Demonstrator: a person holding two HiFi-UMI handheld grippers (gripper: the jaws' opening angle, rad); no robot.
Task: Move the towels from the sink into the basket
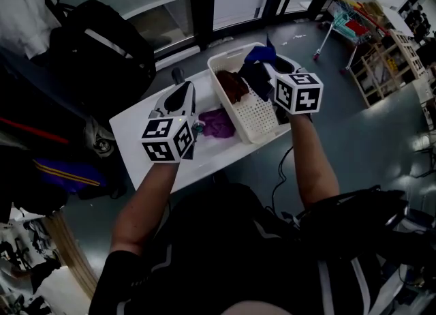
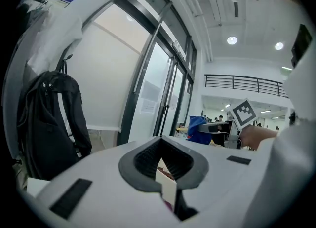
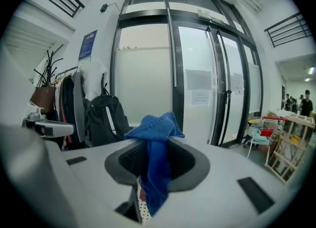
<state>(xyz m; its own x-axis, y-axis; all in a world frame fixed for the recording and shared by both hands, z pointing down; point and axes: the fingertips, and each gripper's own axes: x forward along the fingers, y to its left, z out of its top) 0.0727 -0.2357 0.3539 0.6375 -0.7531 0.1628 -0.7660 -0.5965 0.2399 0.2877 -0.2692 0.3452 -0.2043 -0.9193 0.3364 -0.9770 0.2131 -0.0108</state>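
Right gripper (image 3: 158, 145): clenched on a blue towel (image 3: 154, 126). The cloth is pinched between the pads, bunched in a peak above the jaw tips and hanging in a fold below them, clear of every surface. Left gripper (image 2: 160, 140): jaw tips drawn together, nothing between them. It carries no load. Seen from the head view, the white basket (image 1: 262, 112) sits directly below and just ahead of the right gripper, so the blue towel hangs over the basket's far end. A brown towel (image 1: 231, 85) lies inside the basket on the side nearer the left gripper, and a dark towel (image 1: 255, 75) lies beside it, just under the right gripper's jaws. A purple towel (image 1: 218, 123) lies in the white sink (image 1: 136, 126), outside the basket and against its wall. It is between the two grippers, just to the right of the left gripper's body and touched by neither. The left gripper is held over the sink, level with the right one and pointing the same way, the two well apart. A black backpack (image 1: 102, 41) hangs ahead and to the left of the left gripper, and glass doors (image 3: 197, 74) stand beyond both grippers. A small trolley (image 1: 344, 27) stands on the floor far to the right of the right gripper.
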